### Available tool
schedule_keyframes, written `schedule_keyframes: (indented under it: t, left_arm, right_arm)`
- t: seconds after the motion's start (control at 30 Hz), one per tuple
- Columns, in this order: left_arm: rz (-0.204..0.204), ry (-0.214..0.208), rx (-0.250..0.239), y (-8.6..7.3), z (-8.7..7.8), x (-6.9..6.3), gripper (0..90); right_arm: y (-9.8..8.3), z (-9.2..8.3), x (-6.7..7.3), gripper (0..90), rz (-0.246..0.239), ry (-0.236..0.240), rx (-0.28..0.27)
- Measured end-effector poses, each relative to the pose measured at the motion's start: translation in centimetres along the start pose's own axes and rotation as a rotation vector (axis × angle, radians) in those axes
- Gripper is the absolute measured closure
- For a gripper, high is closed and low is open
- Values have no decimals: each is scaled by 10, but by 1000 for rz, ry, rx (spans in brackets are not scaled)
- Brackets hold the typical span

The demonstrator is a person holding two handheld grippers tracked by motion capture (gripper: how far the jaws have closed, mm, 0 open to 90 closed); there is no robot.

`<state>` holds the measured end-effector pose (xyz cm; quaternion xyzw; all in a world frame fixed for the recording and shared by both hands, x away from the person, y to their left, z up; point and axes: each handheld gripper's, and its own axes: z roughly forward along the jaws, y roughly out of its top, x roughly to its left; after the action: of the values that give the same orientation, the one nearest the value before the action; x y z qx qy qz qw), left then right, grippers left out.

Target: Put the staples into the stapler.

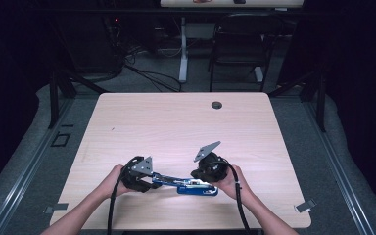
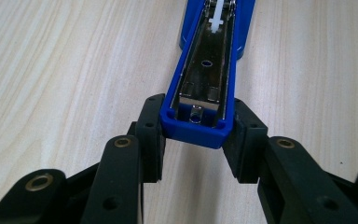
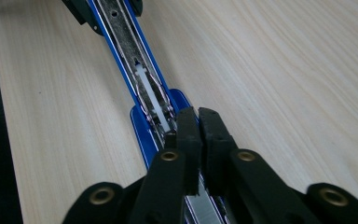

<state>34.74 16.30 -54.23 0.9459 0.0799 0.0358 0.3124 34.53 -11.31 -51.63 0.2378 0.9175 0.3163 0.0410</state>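
Observation:
A blue stapler [image 1: 188, 185] lies swung open flat near the table's front edge, its metal staple track facing up. My left gripper [image 1: 155, 180] is shut on the blue end of the stapler's [image 2: 205, 70] long arm, with one pad on each side of that end [image 2: 198, 128]. My right gripper [image 1: 199, 182] comes in from the other end. Its jaws stand shut, almost touching, with the tips [image 3: 198, 126] down on the metal track of the stapler [image 3: 135, 60] beside the hinge. Whether they pinch a part there is hidden.
The light wooden table [image 1: 176, 122] has a round cable hole [image 1: 217, 105] near its far edge. A black chair [image 1: 240, 39] and a desk leg stand on the floor beyond. Both forearms enter from the front edge.

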Motion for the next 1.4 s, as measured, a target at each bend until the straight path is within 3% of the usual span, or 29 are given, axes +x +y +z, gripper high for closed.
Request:
schedule_keyframes:
  t: [0.47, 0.63, 0.77, 1.0, 1.13, 1.4]
  left_arm:
    - [-4, -5, 4, 2, -1, 1, 622]
    - [-5, -8, -14, 3, -1, 1, 634]
    - [-14, 11, -54, 5, -2, 0, 679]
    - [-11, 18, -67, 12, 4, -2, 672]
    - [-46, 27, -113, 12, 4, -3, 710]
    - [-56, 34, -117, 17, 6, -7, 731]
  right_arm:
    - [21, 28, 20, 792, -63, 40, -46]
    - [28, 38, 28, 817, -76, 46, -69]
    - [29, 35, 29, 839, -92, 41, -99]
    - [30, 31, 31, 851, -121, 19, -112]
    - [30, 25, 29, 866, -128, 23, -109]
    - [29, 19, 29, 878, -133, 24, -117]
